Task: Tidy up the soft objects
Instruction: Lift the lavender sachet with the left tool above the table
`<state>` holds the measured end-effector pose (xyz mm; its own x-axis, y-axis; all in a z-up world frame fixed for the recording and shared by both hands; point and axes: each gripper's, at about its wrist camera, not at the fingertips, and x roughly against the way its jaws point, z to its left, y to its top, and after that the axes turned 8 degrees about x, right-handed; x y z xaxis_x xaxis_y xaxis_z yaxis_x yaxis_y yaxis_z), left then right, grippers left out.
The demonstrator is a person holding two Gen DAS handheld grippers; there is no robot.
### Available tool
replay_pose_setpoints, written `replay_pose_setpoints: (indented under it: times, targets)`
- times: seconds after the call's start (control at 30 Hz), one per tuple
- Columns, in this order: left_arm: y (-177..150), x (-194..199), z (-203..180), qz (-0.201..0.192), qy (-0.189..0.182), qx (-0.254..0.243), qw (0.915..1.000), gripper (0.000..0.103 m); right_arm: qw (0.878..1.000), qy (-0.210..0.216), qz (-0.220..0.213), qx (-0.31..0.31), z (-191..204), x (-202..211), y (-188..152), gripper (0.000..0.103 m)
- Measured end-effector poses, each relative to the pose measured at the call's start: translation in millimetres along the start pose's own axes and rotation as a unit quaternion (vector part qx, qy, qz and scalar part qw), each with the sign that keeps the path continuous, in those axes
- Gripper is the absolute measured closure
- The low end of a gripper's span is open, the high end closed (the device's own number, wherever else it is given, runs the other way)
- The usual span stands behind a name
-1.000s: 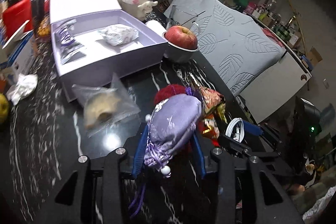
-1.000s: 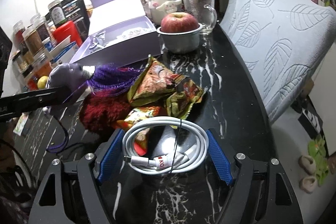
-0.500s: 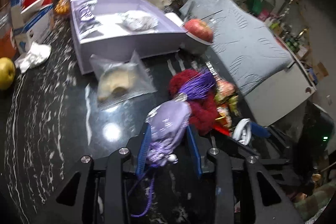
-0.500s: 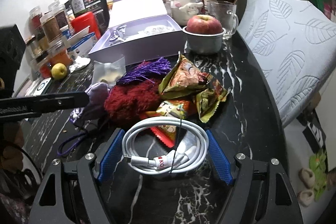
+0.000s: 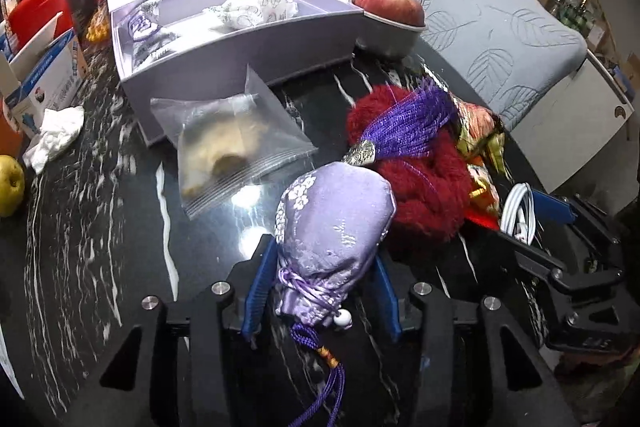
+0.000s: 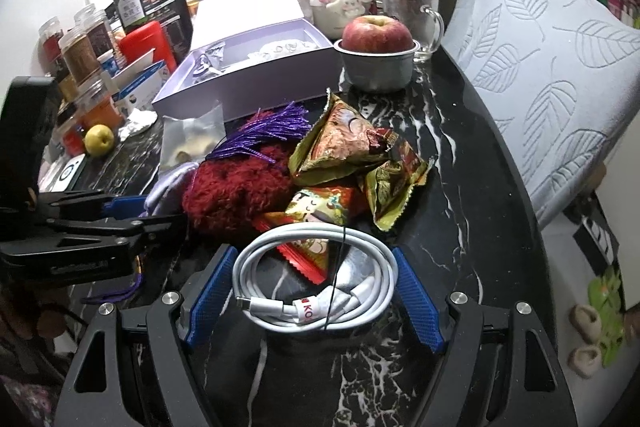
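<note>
My left gripper (image 5: pixel 320 283) is shut on a lilac embroidered pouch (image 5: pixel 334 223) with a purple tassel (image 5: pixel 404 129) that lies over a red fluffy ball (image 5: pixel 424 187). The pouch rests low over the black marble counter. My right gripper (image 6: pixel 314 291) stands wide, its blue pads on either side of a coiled white cable (image 6: pixel 316 287); whether they press it is unclear. The red ball (image 6: pixel 236 191) and the tassel (image 6: pixel 264 137) also show in the right wrist view, with my left gripper (image 6: pixel 116 217) at the left.
An open lilac box (image 5: pixel 240 39) holds small wrapped items. A clear zip bag (image 5: pixel 232 147) lies before it. Snack packets (image 6: pixel 352 155), a bowl with a red apple (image 6: pixel 376 55), a green apple (image 6: pixel 99 140), jars and a grey leaf-patterned cushion (image 6: pixel 552 67) surround the pile.
My left gripper with the pouch has pulled back and come down toward the counter, and the tassel has trailed out over the red ball. The right gripper and cable have stayed put.
</note>
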<state>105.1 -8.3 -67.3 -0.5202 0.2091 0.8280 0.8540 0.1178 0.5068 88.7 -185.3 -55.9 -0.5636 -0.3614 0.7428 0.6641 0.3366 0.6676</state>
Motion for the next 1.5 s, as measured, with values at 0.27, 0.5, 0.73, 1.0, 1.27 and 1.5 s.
replay_pose_setpoints:
  times: [0.27,0.5,0.73,1.0,1.27,1.5]
  targets:
    - [6,-9,-10,-0.027,0.038,-0.046,0.9979,0.043,1.000,0.001,0.006,0.001,-2,-5,0,0.024]
    - [11,-15,-9,-0.034,0.042,-0.057,0.9969,0.037,1.000,-0.005,0.006,-0.007,-8,-3,-2,0.024]
    - [10,-10,-7,-0.033,0.031,-0.047,0.9979,0.061,1.000,-0.005,0.000,-0.007,-10,0,-4,0.024]
    - [5,10,-5,-0.038,0.007,-0.038,0.9986,0.062,1.000,-0.009,-0.012,0.000,-6,8,-4,0.024]
    - [4,42,1,-0.074,0.005,-0.032,0.9967,0.062,1.000,0.001,-0.027,0.003,5,16,-2,0.024]
    - [1,68,15,-0.104,0.004,-0.032,0.9941,0.062,0.999,0.001,-0.049,0.021,29,23,13,0.024]
